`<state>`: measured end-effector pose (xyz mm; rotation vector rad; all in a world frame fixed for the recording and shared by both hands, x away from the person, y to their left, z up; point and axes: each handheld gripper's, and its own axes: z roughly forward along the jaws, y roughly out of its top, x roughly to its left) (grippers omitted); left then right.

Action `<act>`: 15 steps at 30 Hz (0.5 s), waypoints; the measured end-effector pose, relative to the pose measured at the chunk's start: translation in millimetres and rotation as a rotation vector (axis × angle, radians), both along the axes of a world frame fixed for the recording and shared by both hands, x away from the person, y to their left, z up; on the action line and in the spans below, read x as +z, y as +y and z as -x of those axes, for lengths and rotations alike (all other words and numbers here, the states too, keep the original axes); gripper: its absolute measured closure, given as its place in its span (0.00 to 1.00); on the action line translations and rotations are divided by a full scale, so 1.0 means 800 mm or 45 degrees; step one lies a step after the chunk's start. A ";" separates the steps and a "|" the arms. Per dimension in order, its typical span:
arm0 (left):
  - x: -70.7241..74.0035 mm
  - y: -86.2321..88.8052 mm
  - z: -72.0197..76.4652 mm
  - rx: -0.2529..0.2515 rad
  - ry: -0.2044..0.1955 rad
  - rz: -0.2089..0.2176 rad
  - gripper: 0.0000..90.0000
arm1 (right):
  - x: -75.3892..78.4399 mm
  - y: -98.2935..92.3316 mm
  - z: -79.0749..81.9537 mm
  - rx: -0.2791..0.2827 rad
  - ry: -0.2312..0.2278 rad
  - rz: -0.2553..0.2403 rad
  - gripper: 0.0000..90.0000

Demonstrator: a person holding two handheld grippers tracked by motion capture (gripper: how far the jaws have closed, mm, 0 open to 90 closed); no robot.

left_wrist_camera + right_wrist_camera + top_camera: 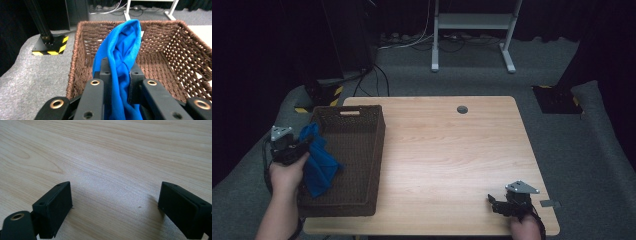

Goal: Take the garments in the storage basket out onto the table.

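Note:
A blue cloth (318,162) hangs over the left wall of a brown wicker basket (362,150) at the table's left side. My left gripper (298,146) is shut on that cloth just outside the basket's left rim. In the left gripper view the blue cloth (121,60) is pinched between the two black jaws of the left gripper (120,71) and rises in a fold above the wicker basket (172,52). My right gripper (498,204) rests low at the table's front right corner. Its jaws stand wide apart over bare wood, and nothing lies between them in the right gripper (115,197) view.
The light wooden table (452,150) has a round cable hole (462,109) near its far edge. Beyond it stand a white desk frame (472,30) and cables on grey carpet. A black post with a yellow-striped base (48,46) stands left of the basket.

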<state>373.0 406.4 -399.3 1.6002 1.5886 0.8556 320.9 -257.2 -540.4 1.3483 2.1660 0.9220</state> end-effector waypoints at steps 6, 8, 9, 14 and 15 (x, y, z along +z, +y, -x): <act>-0.005 -0.005 -0.002 0.004 0.017 -0.014 0.88 | 0.000 0.000 0.000 0.000 0.000 0.000 0.13; -0.006 -0.004 -0.001 0.017 0.028 -0.022 0.88 | 0.000 0.000 0.000 0.000 0.000 0.000 0.13; -0.007 -0.004 -0.001 0.025 0.035 -0.027 0.88 | 0.000 0.000 0.000 0.001 0.000 0.000 0.13; -0.009 -0.005 -0.006 0.080 0.077 -0.052 0.88 | 0.000 0.000 0.000 0.000 0.000 0.000 0.13; -0.009 -0.006 -0.008 0.096 0.085 -0.059 0.88 | 0.000 0.000 0.000 0.000 0.000 0.000 0.13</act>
